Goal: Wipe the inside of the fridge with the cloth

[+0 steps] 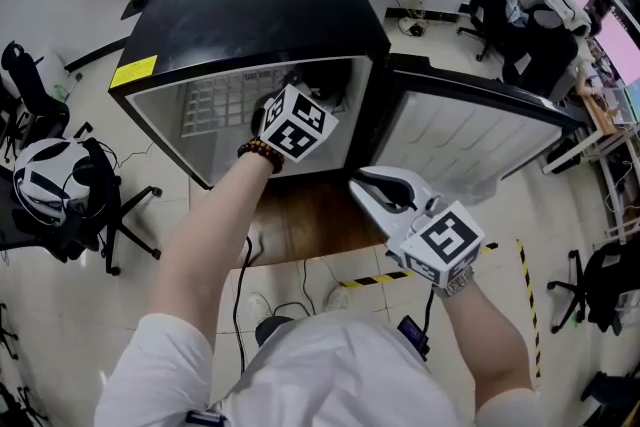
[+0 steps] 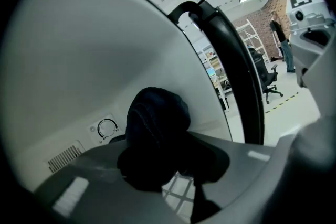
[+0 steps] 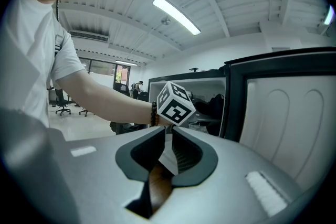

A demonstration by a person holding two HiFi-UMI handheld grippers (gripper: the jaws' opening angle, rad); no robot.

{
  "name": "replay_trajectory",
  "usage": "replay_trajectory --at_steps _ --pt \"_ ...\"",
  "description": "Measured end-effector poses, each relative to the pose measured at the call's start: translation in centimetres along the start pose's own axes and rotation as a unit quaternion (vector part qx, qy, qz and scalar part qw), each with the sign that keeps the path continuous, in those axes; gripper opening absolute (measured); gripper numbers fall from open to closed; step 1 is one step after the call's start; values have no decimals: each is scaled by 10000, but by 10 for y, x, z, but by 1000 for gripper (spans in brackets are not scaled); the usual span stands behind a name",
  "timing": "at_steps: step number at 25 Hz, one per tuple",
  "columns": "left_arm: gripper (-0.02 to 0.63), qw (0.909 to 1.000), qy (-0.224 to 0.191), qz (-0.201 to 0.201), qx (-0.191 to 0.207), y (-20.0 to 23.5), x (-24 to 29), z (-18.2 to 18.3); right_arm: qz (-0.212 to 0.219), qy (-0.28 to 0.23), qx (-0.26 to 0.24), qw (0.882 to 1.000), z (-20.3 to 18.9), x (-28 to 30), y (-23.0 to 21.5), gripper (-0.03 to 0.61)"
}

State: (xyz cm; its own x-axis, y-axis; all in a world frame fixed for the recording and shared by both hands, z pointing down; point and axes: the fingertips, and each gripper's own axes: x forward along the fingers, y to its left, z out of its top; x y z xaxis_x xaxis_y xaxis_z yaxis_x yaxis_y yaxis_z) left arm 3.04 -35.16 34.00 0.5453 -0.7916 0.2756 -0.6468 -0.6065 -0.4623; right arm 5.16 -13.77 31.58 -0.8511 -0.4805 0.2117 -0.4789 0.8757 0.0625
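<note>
Head view: a black compact fridge stands open at upper centre on a pale floor. The left gripper reaches inside it, and the right gripper is at lower right.

Left gripper view: the fingers clamp a dark bunched cloth by the white inner wall.

Right gripper view: the fingers are nearly together and empty.

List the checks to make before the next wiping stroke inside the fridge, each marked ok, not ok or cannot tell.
1. The fridge has its door open: ok.
2. The cloth is held in the left gripper: ok.
3. The left gripper reaches inside the fridge: ok.
4. The cloth presses on the white inner wall: cannot tell.
5. The right gripper is empty and outside the fridge: ok.
</note>
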Motion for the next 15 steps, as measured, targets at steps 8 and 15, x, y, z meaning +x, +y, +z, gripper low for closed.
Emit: replay_trajectory --at_steps 8,15 --pt "103 9996 -99 -234 119 -26 -21 8 67 -32 -41 10000 4 0 11 46" --pt "103 9987 -204 -436 185 -45 -34 15 72 -30 -88 9999 6 -1 17 46"
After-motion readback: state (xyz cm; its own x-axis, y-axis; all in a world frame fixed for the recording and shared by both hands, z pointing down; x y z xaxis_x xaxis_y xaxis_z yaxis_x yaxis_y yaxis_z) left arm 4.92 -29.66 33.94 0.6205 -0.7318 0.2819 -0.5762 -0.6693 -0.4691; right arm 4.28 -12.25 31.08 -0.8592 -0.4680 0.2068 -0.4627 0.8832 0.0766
